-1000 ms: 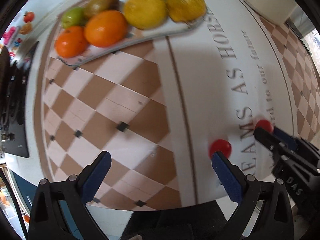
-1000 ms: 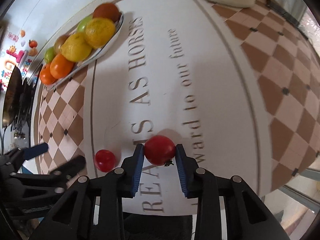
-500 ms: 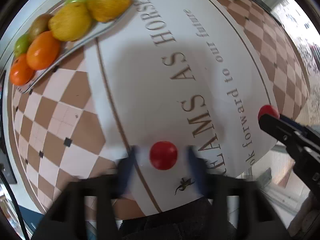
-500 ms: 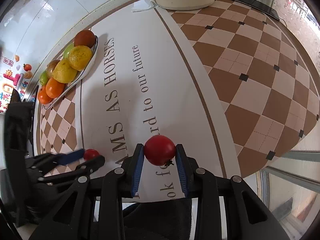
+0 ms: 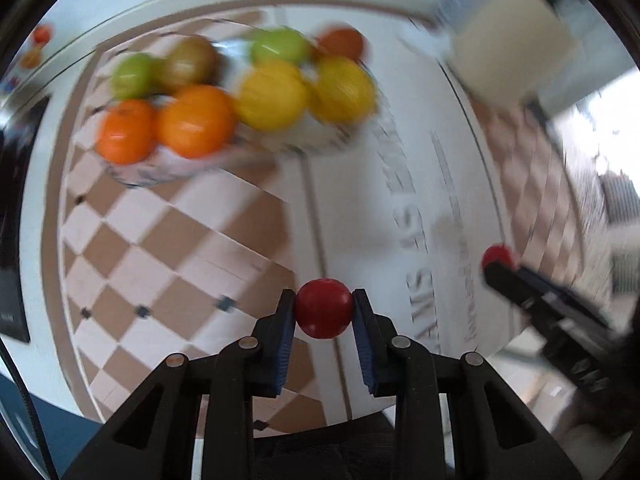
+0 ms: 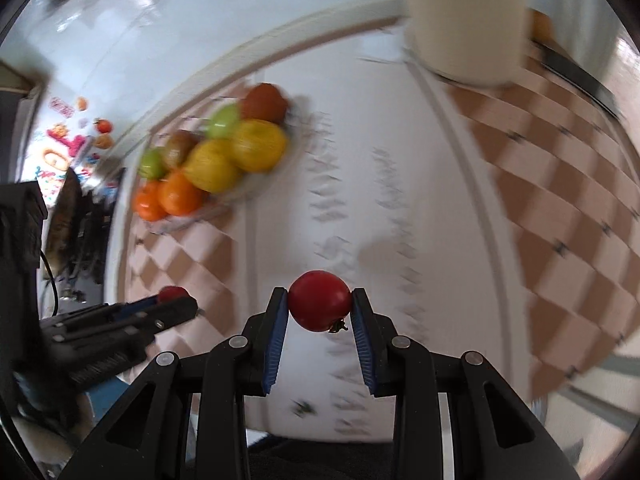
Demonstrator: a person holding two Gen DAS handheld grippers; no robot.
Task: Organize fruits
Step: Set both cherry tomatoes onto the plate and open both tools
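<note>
My left gripper [image 5: 323, 310] is shut on a small red tomato [image 5: 323, 309] and holds it above the table. My right gripper [image 6: 320, 307] is shut on a larger red tomato [image 6: 319, 301] with its green stem end down. Each gripper shows in the other's view, the right one [image 5: 496, 262] at the right edge, the left one [image 6: 172, 298] at lower left. A glass plate [image 5: 256, 148] with oranges [image 5: 194, 120], lemons [image 5: 274, 98] and green fruit [image 5: 280, 44] stands at the far side; it also shows in the right wrist view [image 6: 240, 188]. Both views are motion-blurred.
The table has a checkered cloth [image 5: 168, 248] with a white printed band [image 6: 360, 184]. A cream cylindrical container [image 6: 464, 20] stands at the far right, also seen in the left wrist view [image 5: 512, 40]. Dark equipment [image 6: 76, 216] sits beyond the table's left edge.
My left gripper has shut on the small tomato and lifted it. Both grippers have swung toward the fruit plate, which now sits straight ahead. The right gripper still holds its tomato.
</note>
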